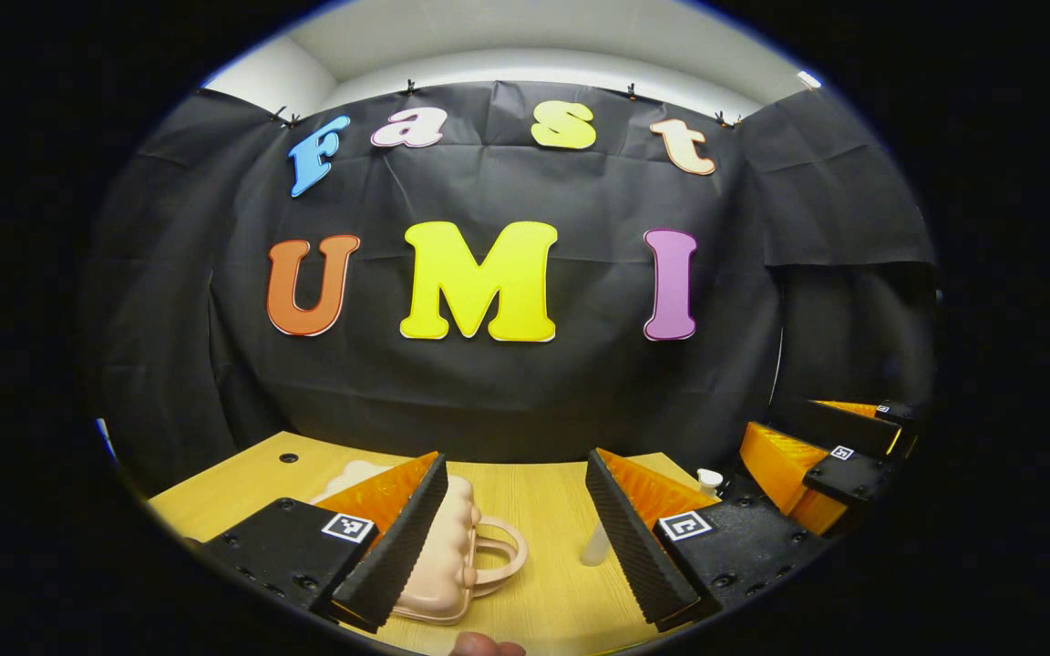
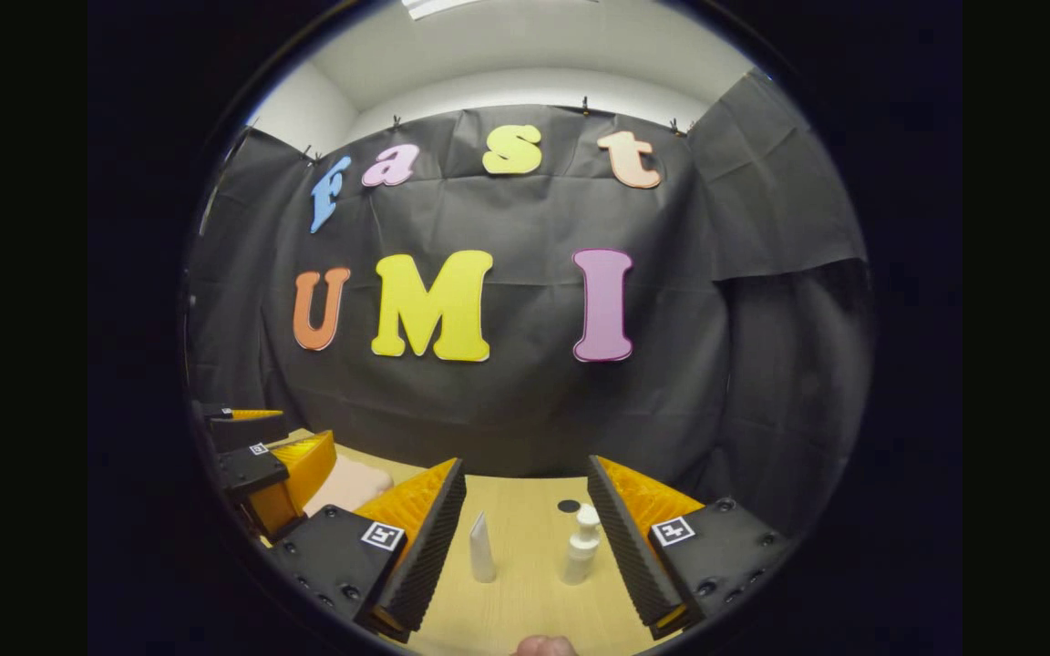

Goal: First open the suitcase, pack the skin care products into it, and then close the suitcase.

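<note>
In the left gripper view, the left gripper (image 1: 516, 538) hangs released over the table (image 1: 543, 497); the shut suitcase (image 1: 452, 560) lies near, handle rightward (lift the lid squarely). In the right gripper view, the right gripper (image 2: 525, 538) gapes, empty, framing a tube (image 2: 481, 548) and pump bottle (image 2: 581, 545) standing unpacked.

The suitcase (image 1: 452, 556) sits partly hidden behind a finger (image 1: 397, 538).

We are finding no readable words, brands or numbers on anything here. We are seeing only small square black-and-white coded markers sitting on the left hand-held gripper (image 1: 516, 538) and on the right hand-held gripper (image 2: 525, 538); they are patterns, not text we can read.
</note>
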A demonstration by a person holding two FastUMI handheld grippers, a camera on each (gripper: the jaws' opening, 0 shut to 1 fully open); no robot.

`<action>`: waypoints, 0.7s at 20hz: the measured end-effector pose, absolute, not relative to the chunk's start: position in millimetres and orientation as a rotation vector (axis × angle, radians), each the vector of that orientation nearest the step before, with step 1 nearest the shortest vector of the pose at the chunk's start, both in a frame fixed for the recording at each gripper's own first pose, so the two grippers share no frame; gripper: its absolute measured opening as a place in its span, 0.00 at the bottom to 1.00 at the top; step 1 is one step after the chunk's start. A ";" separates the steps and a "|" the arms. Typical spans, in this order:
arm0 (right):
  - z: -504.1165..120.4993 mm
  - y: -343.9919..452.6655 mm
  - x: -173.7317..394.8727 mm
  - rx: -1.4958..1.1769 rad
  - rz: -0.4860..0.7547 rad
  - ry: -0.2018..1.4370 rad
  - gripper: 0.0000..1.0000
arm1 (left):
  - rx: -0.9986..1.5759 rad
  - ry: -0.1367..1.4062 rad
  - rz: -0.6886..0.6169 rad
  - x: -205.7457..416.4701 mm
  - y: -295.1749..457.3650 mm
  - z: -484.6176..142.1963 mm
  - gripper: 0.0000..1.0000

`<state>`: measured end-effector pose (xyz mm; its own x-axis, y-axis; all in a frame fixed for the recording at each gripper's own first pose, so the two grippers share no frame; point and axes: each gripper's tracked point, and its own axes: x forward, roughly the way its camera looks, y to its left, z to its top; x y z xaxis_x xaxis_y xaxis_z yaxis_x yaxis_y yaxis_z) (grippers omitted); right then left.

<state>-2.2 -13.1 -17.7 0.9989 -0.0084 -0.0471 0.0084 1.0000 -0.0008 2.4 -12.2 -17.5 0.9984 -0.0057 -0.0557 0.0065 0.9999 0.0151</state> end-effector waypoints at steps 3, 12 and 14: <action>-17.9 -17.6 -0.7 0.006 -0.008 0.053 0.80 | 0.015 0.072 -0.018 3.1 -18.5 -22.7 0.97; -41.0 -32.2 3.9 -0.004 0.018 0.117 0.80 | 0.101 0.141 -0.091 8.8 -37.1 -46.2 0.97; -49.6 -46.4 5.6 -0.020 -0.001 0.137 0.80 | 0.231 0.195 -0.116 16.4 -33.2 -66.1 0.98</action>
<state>5.6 -46.4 -49.6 0.9906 -0.0024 -0.1369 -0.0003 0.9998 -0.0197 16.4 -33.2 -66.1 0.9746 -0.0913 -0.2045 0.1360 0.9668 0.2162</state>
